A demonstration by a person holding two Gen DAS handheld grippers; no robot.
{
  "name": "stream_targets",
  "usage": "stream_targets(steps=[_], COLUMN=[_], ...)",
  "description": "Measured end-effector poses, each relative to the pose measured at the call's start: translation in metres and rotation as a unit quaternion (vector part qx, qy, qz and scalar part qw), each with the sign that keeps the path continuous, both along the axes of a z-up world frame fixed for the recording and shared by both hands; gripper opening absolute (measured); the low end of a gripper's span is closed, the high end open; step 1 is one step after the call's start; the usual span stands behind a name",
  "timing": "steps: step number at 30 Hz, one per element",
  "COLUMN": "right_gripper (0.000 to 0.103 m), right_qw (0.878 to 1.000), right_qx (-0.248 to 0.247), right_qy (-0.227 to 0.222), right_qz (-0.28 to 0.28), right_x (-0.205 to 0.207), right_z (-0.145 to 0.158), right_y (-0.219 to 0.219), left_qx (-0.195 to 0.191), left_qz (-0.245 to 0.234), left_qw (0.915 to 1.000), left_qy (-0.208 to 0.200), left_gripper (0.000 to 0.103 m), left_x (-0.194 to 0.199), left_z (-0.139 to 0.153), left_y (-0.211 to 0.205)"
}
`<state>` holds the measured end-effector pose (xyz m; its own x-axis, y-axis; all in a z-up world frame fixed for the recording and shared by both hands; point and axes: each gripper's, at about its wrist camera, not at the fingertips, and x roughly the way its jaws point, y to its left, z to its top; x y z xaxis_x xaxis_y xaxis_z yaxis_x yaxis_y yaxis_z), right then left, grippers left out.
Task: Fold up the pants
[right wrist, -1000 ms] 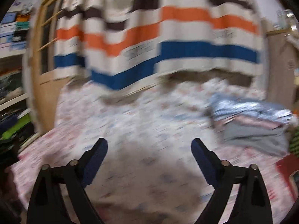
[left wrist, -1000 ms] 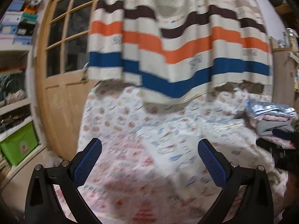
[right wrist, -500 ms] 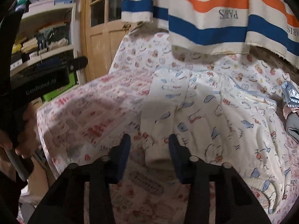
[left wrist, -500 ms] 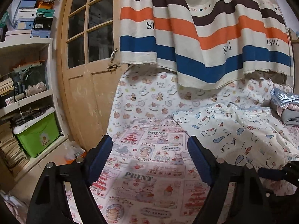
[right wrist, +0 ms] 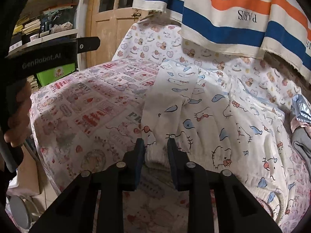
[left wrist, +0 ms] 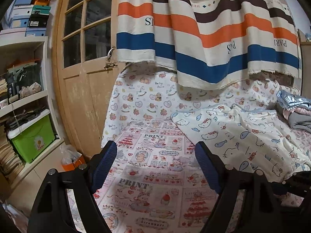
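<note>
The right gripper point(right wrist: 156, 142) has its blue pads drawn close on the elastic cuff of one leg of the pants point(right wrist: 213, 116), the cloth bunched between them; whether the pads truly pinch it or only flank it is hard to say at this angle, though it looks like a grip. The left gripper point(left wrist: 155, 163) is spread wide with nothing between its pads, hovering over the printed bedsheet point(left wrist: 151, 174); in the right wrist view the same tool shows at nine o'clock, with the person's hand point(right wrist: 18, 116) around its handle. The pants, white with cat faces and blue fish, lie on the sheet from six o'clock up toward twelve in the right view, and at three o'clock in the left view. A striped curtain point(left wrist: 204, 38) hangs at twelve o'clock; a wooden door point(left wrist: 83, 68) stands at ten; a green bin point(left wrist: 33, 139) sits on shelves at nine; folded clothes point(left wrist: 297, 112) are stacked at three o'clock.
</note>
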<state>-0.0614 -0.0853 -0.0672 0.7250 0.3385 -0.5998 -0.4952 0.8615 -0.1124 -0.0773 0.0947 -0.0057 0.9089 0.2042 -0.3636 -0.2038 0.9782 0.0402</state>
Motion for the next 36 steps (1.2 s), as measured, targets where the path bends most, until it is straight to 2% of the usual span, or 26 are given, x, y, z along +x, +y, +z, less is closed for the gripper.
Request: stream_targets(steps=[3,5,8,10,13,17,21,23,26,29,31,33,35,36], right_gripper=[0.008,0.008,0.008,0.008,0.008,0.008,0.008,0.008,0.008,0.008,0.008,0.008,0.008,0.008], right_qw=[0.999,0.998,0.996,0.997,0.995,0.995,0.994,0.993,0.992,0.992,0.992,0.991,0.991,0.991], right_qx=[0.023,0.027,0.032,0.033,0.062,0.075,0.094,0.105,0.113,0.117,0.119,0.12,0.119,0.118], right_qy=[0.023,0.019,0.019,0.025,0.057,0.034,0.033,0.038,0.035,0.034,0.037,0.04,0.041,0.041], right_qz=[0.017,0.044,0.078,0.063,0.056,0.052,0.042,0.039,0.036,0.036,0.037,0.039,0.041,0.042], right_x=[-0.001,-0.012,-0.029,-0.026,-0.017,-0.023,-0.022,-0.021,-0.02,-0.02,-0.019,-0.016,-0.016,-0.016], right_z=[0.005,0.011,0.015,0.011,0.005,0.01,0.012,0.014,0.017,0.017,0.017,0.017,0.016,0.016], right_y=[0.0,0.007,0.016,0.015,0.006,0.004,-0.001,-0.004,-0.005,-0.006,-0.006,-0.007,-0.007,-0.006], left_qx=[-0.007,-0.014,-0.021,-0.023,-0.046,-0.092,-0.14,-0.17,-0.177,-0.193,-0.196,-0.188,-0.182,-0.183], left_qz=[-0.004,-0.006,-0.004,-0.014,-0.048,-0.084,-0.111,-0.12,-0.112,-0.129,-0.128,-0.123,-0.118,-0.116], left_qw=[1.0,0.9999,0.9997,0.9995,0.9961,0.9838,0.9652,0.9528,0.9438,0.9333,0.9314,0.9344,0.9367,0.9358], left_qy=[0.004,0.006,0.006,0.015,0.058,0.129,0.191,0.221,0.256,0.274,0.279,0.276,0.275,0.278], left_gripper=[0.078,0.074,0.074,0.074,0.072,0.051,0.046,0.038,0.03,0.03,0.03,0.029,0.01,0.007], left_x=[0.001,0.001,0.002,0.009,0.046,0.131,0.221,0.262,0.303,0.325,0.334,0.339,0.344,0.346], left_z=[0.001,0.004,0.008,0.012,0.019,0.017,0.005,-0.005,-0.022,-0.035,-0.041,-0.044,-0.047,-0.048], left_y=[0.0,0.003,0.011,0.017,0.027,0.042,0.055,0.059,0.06,0.056,0.055,0.053,0.052,0.053])
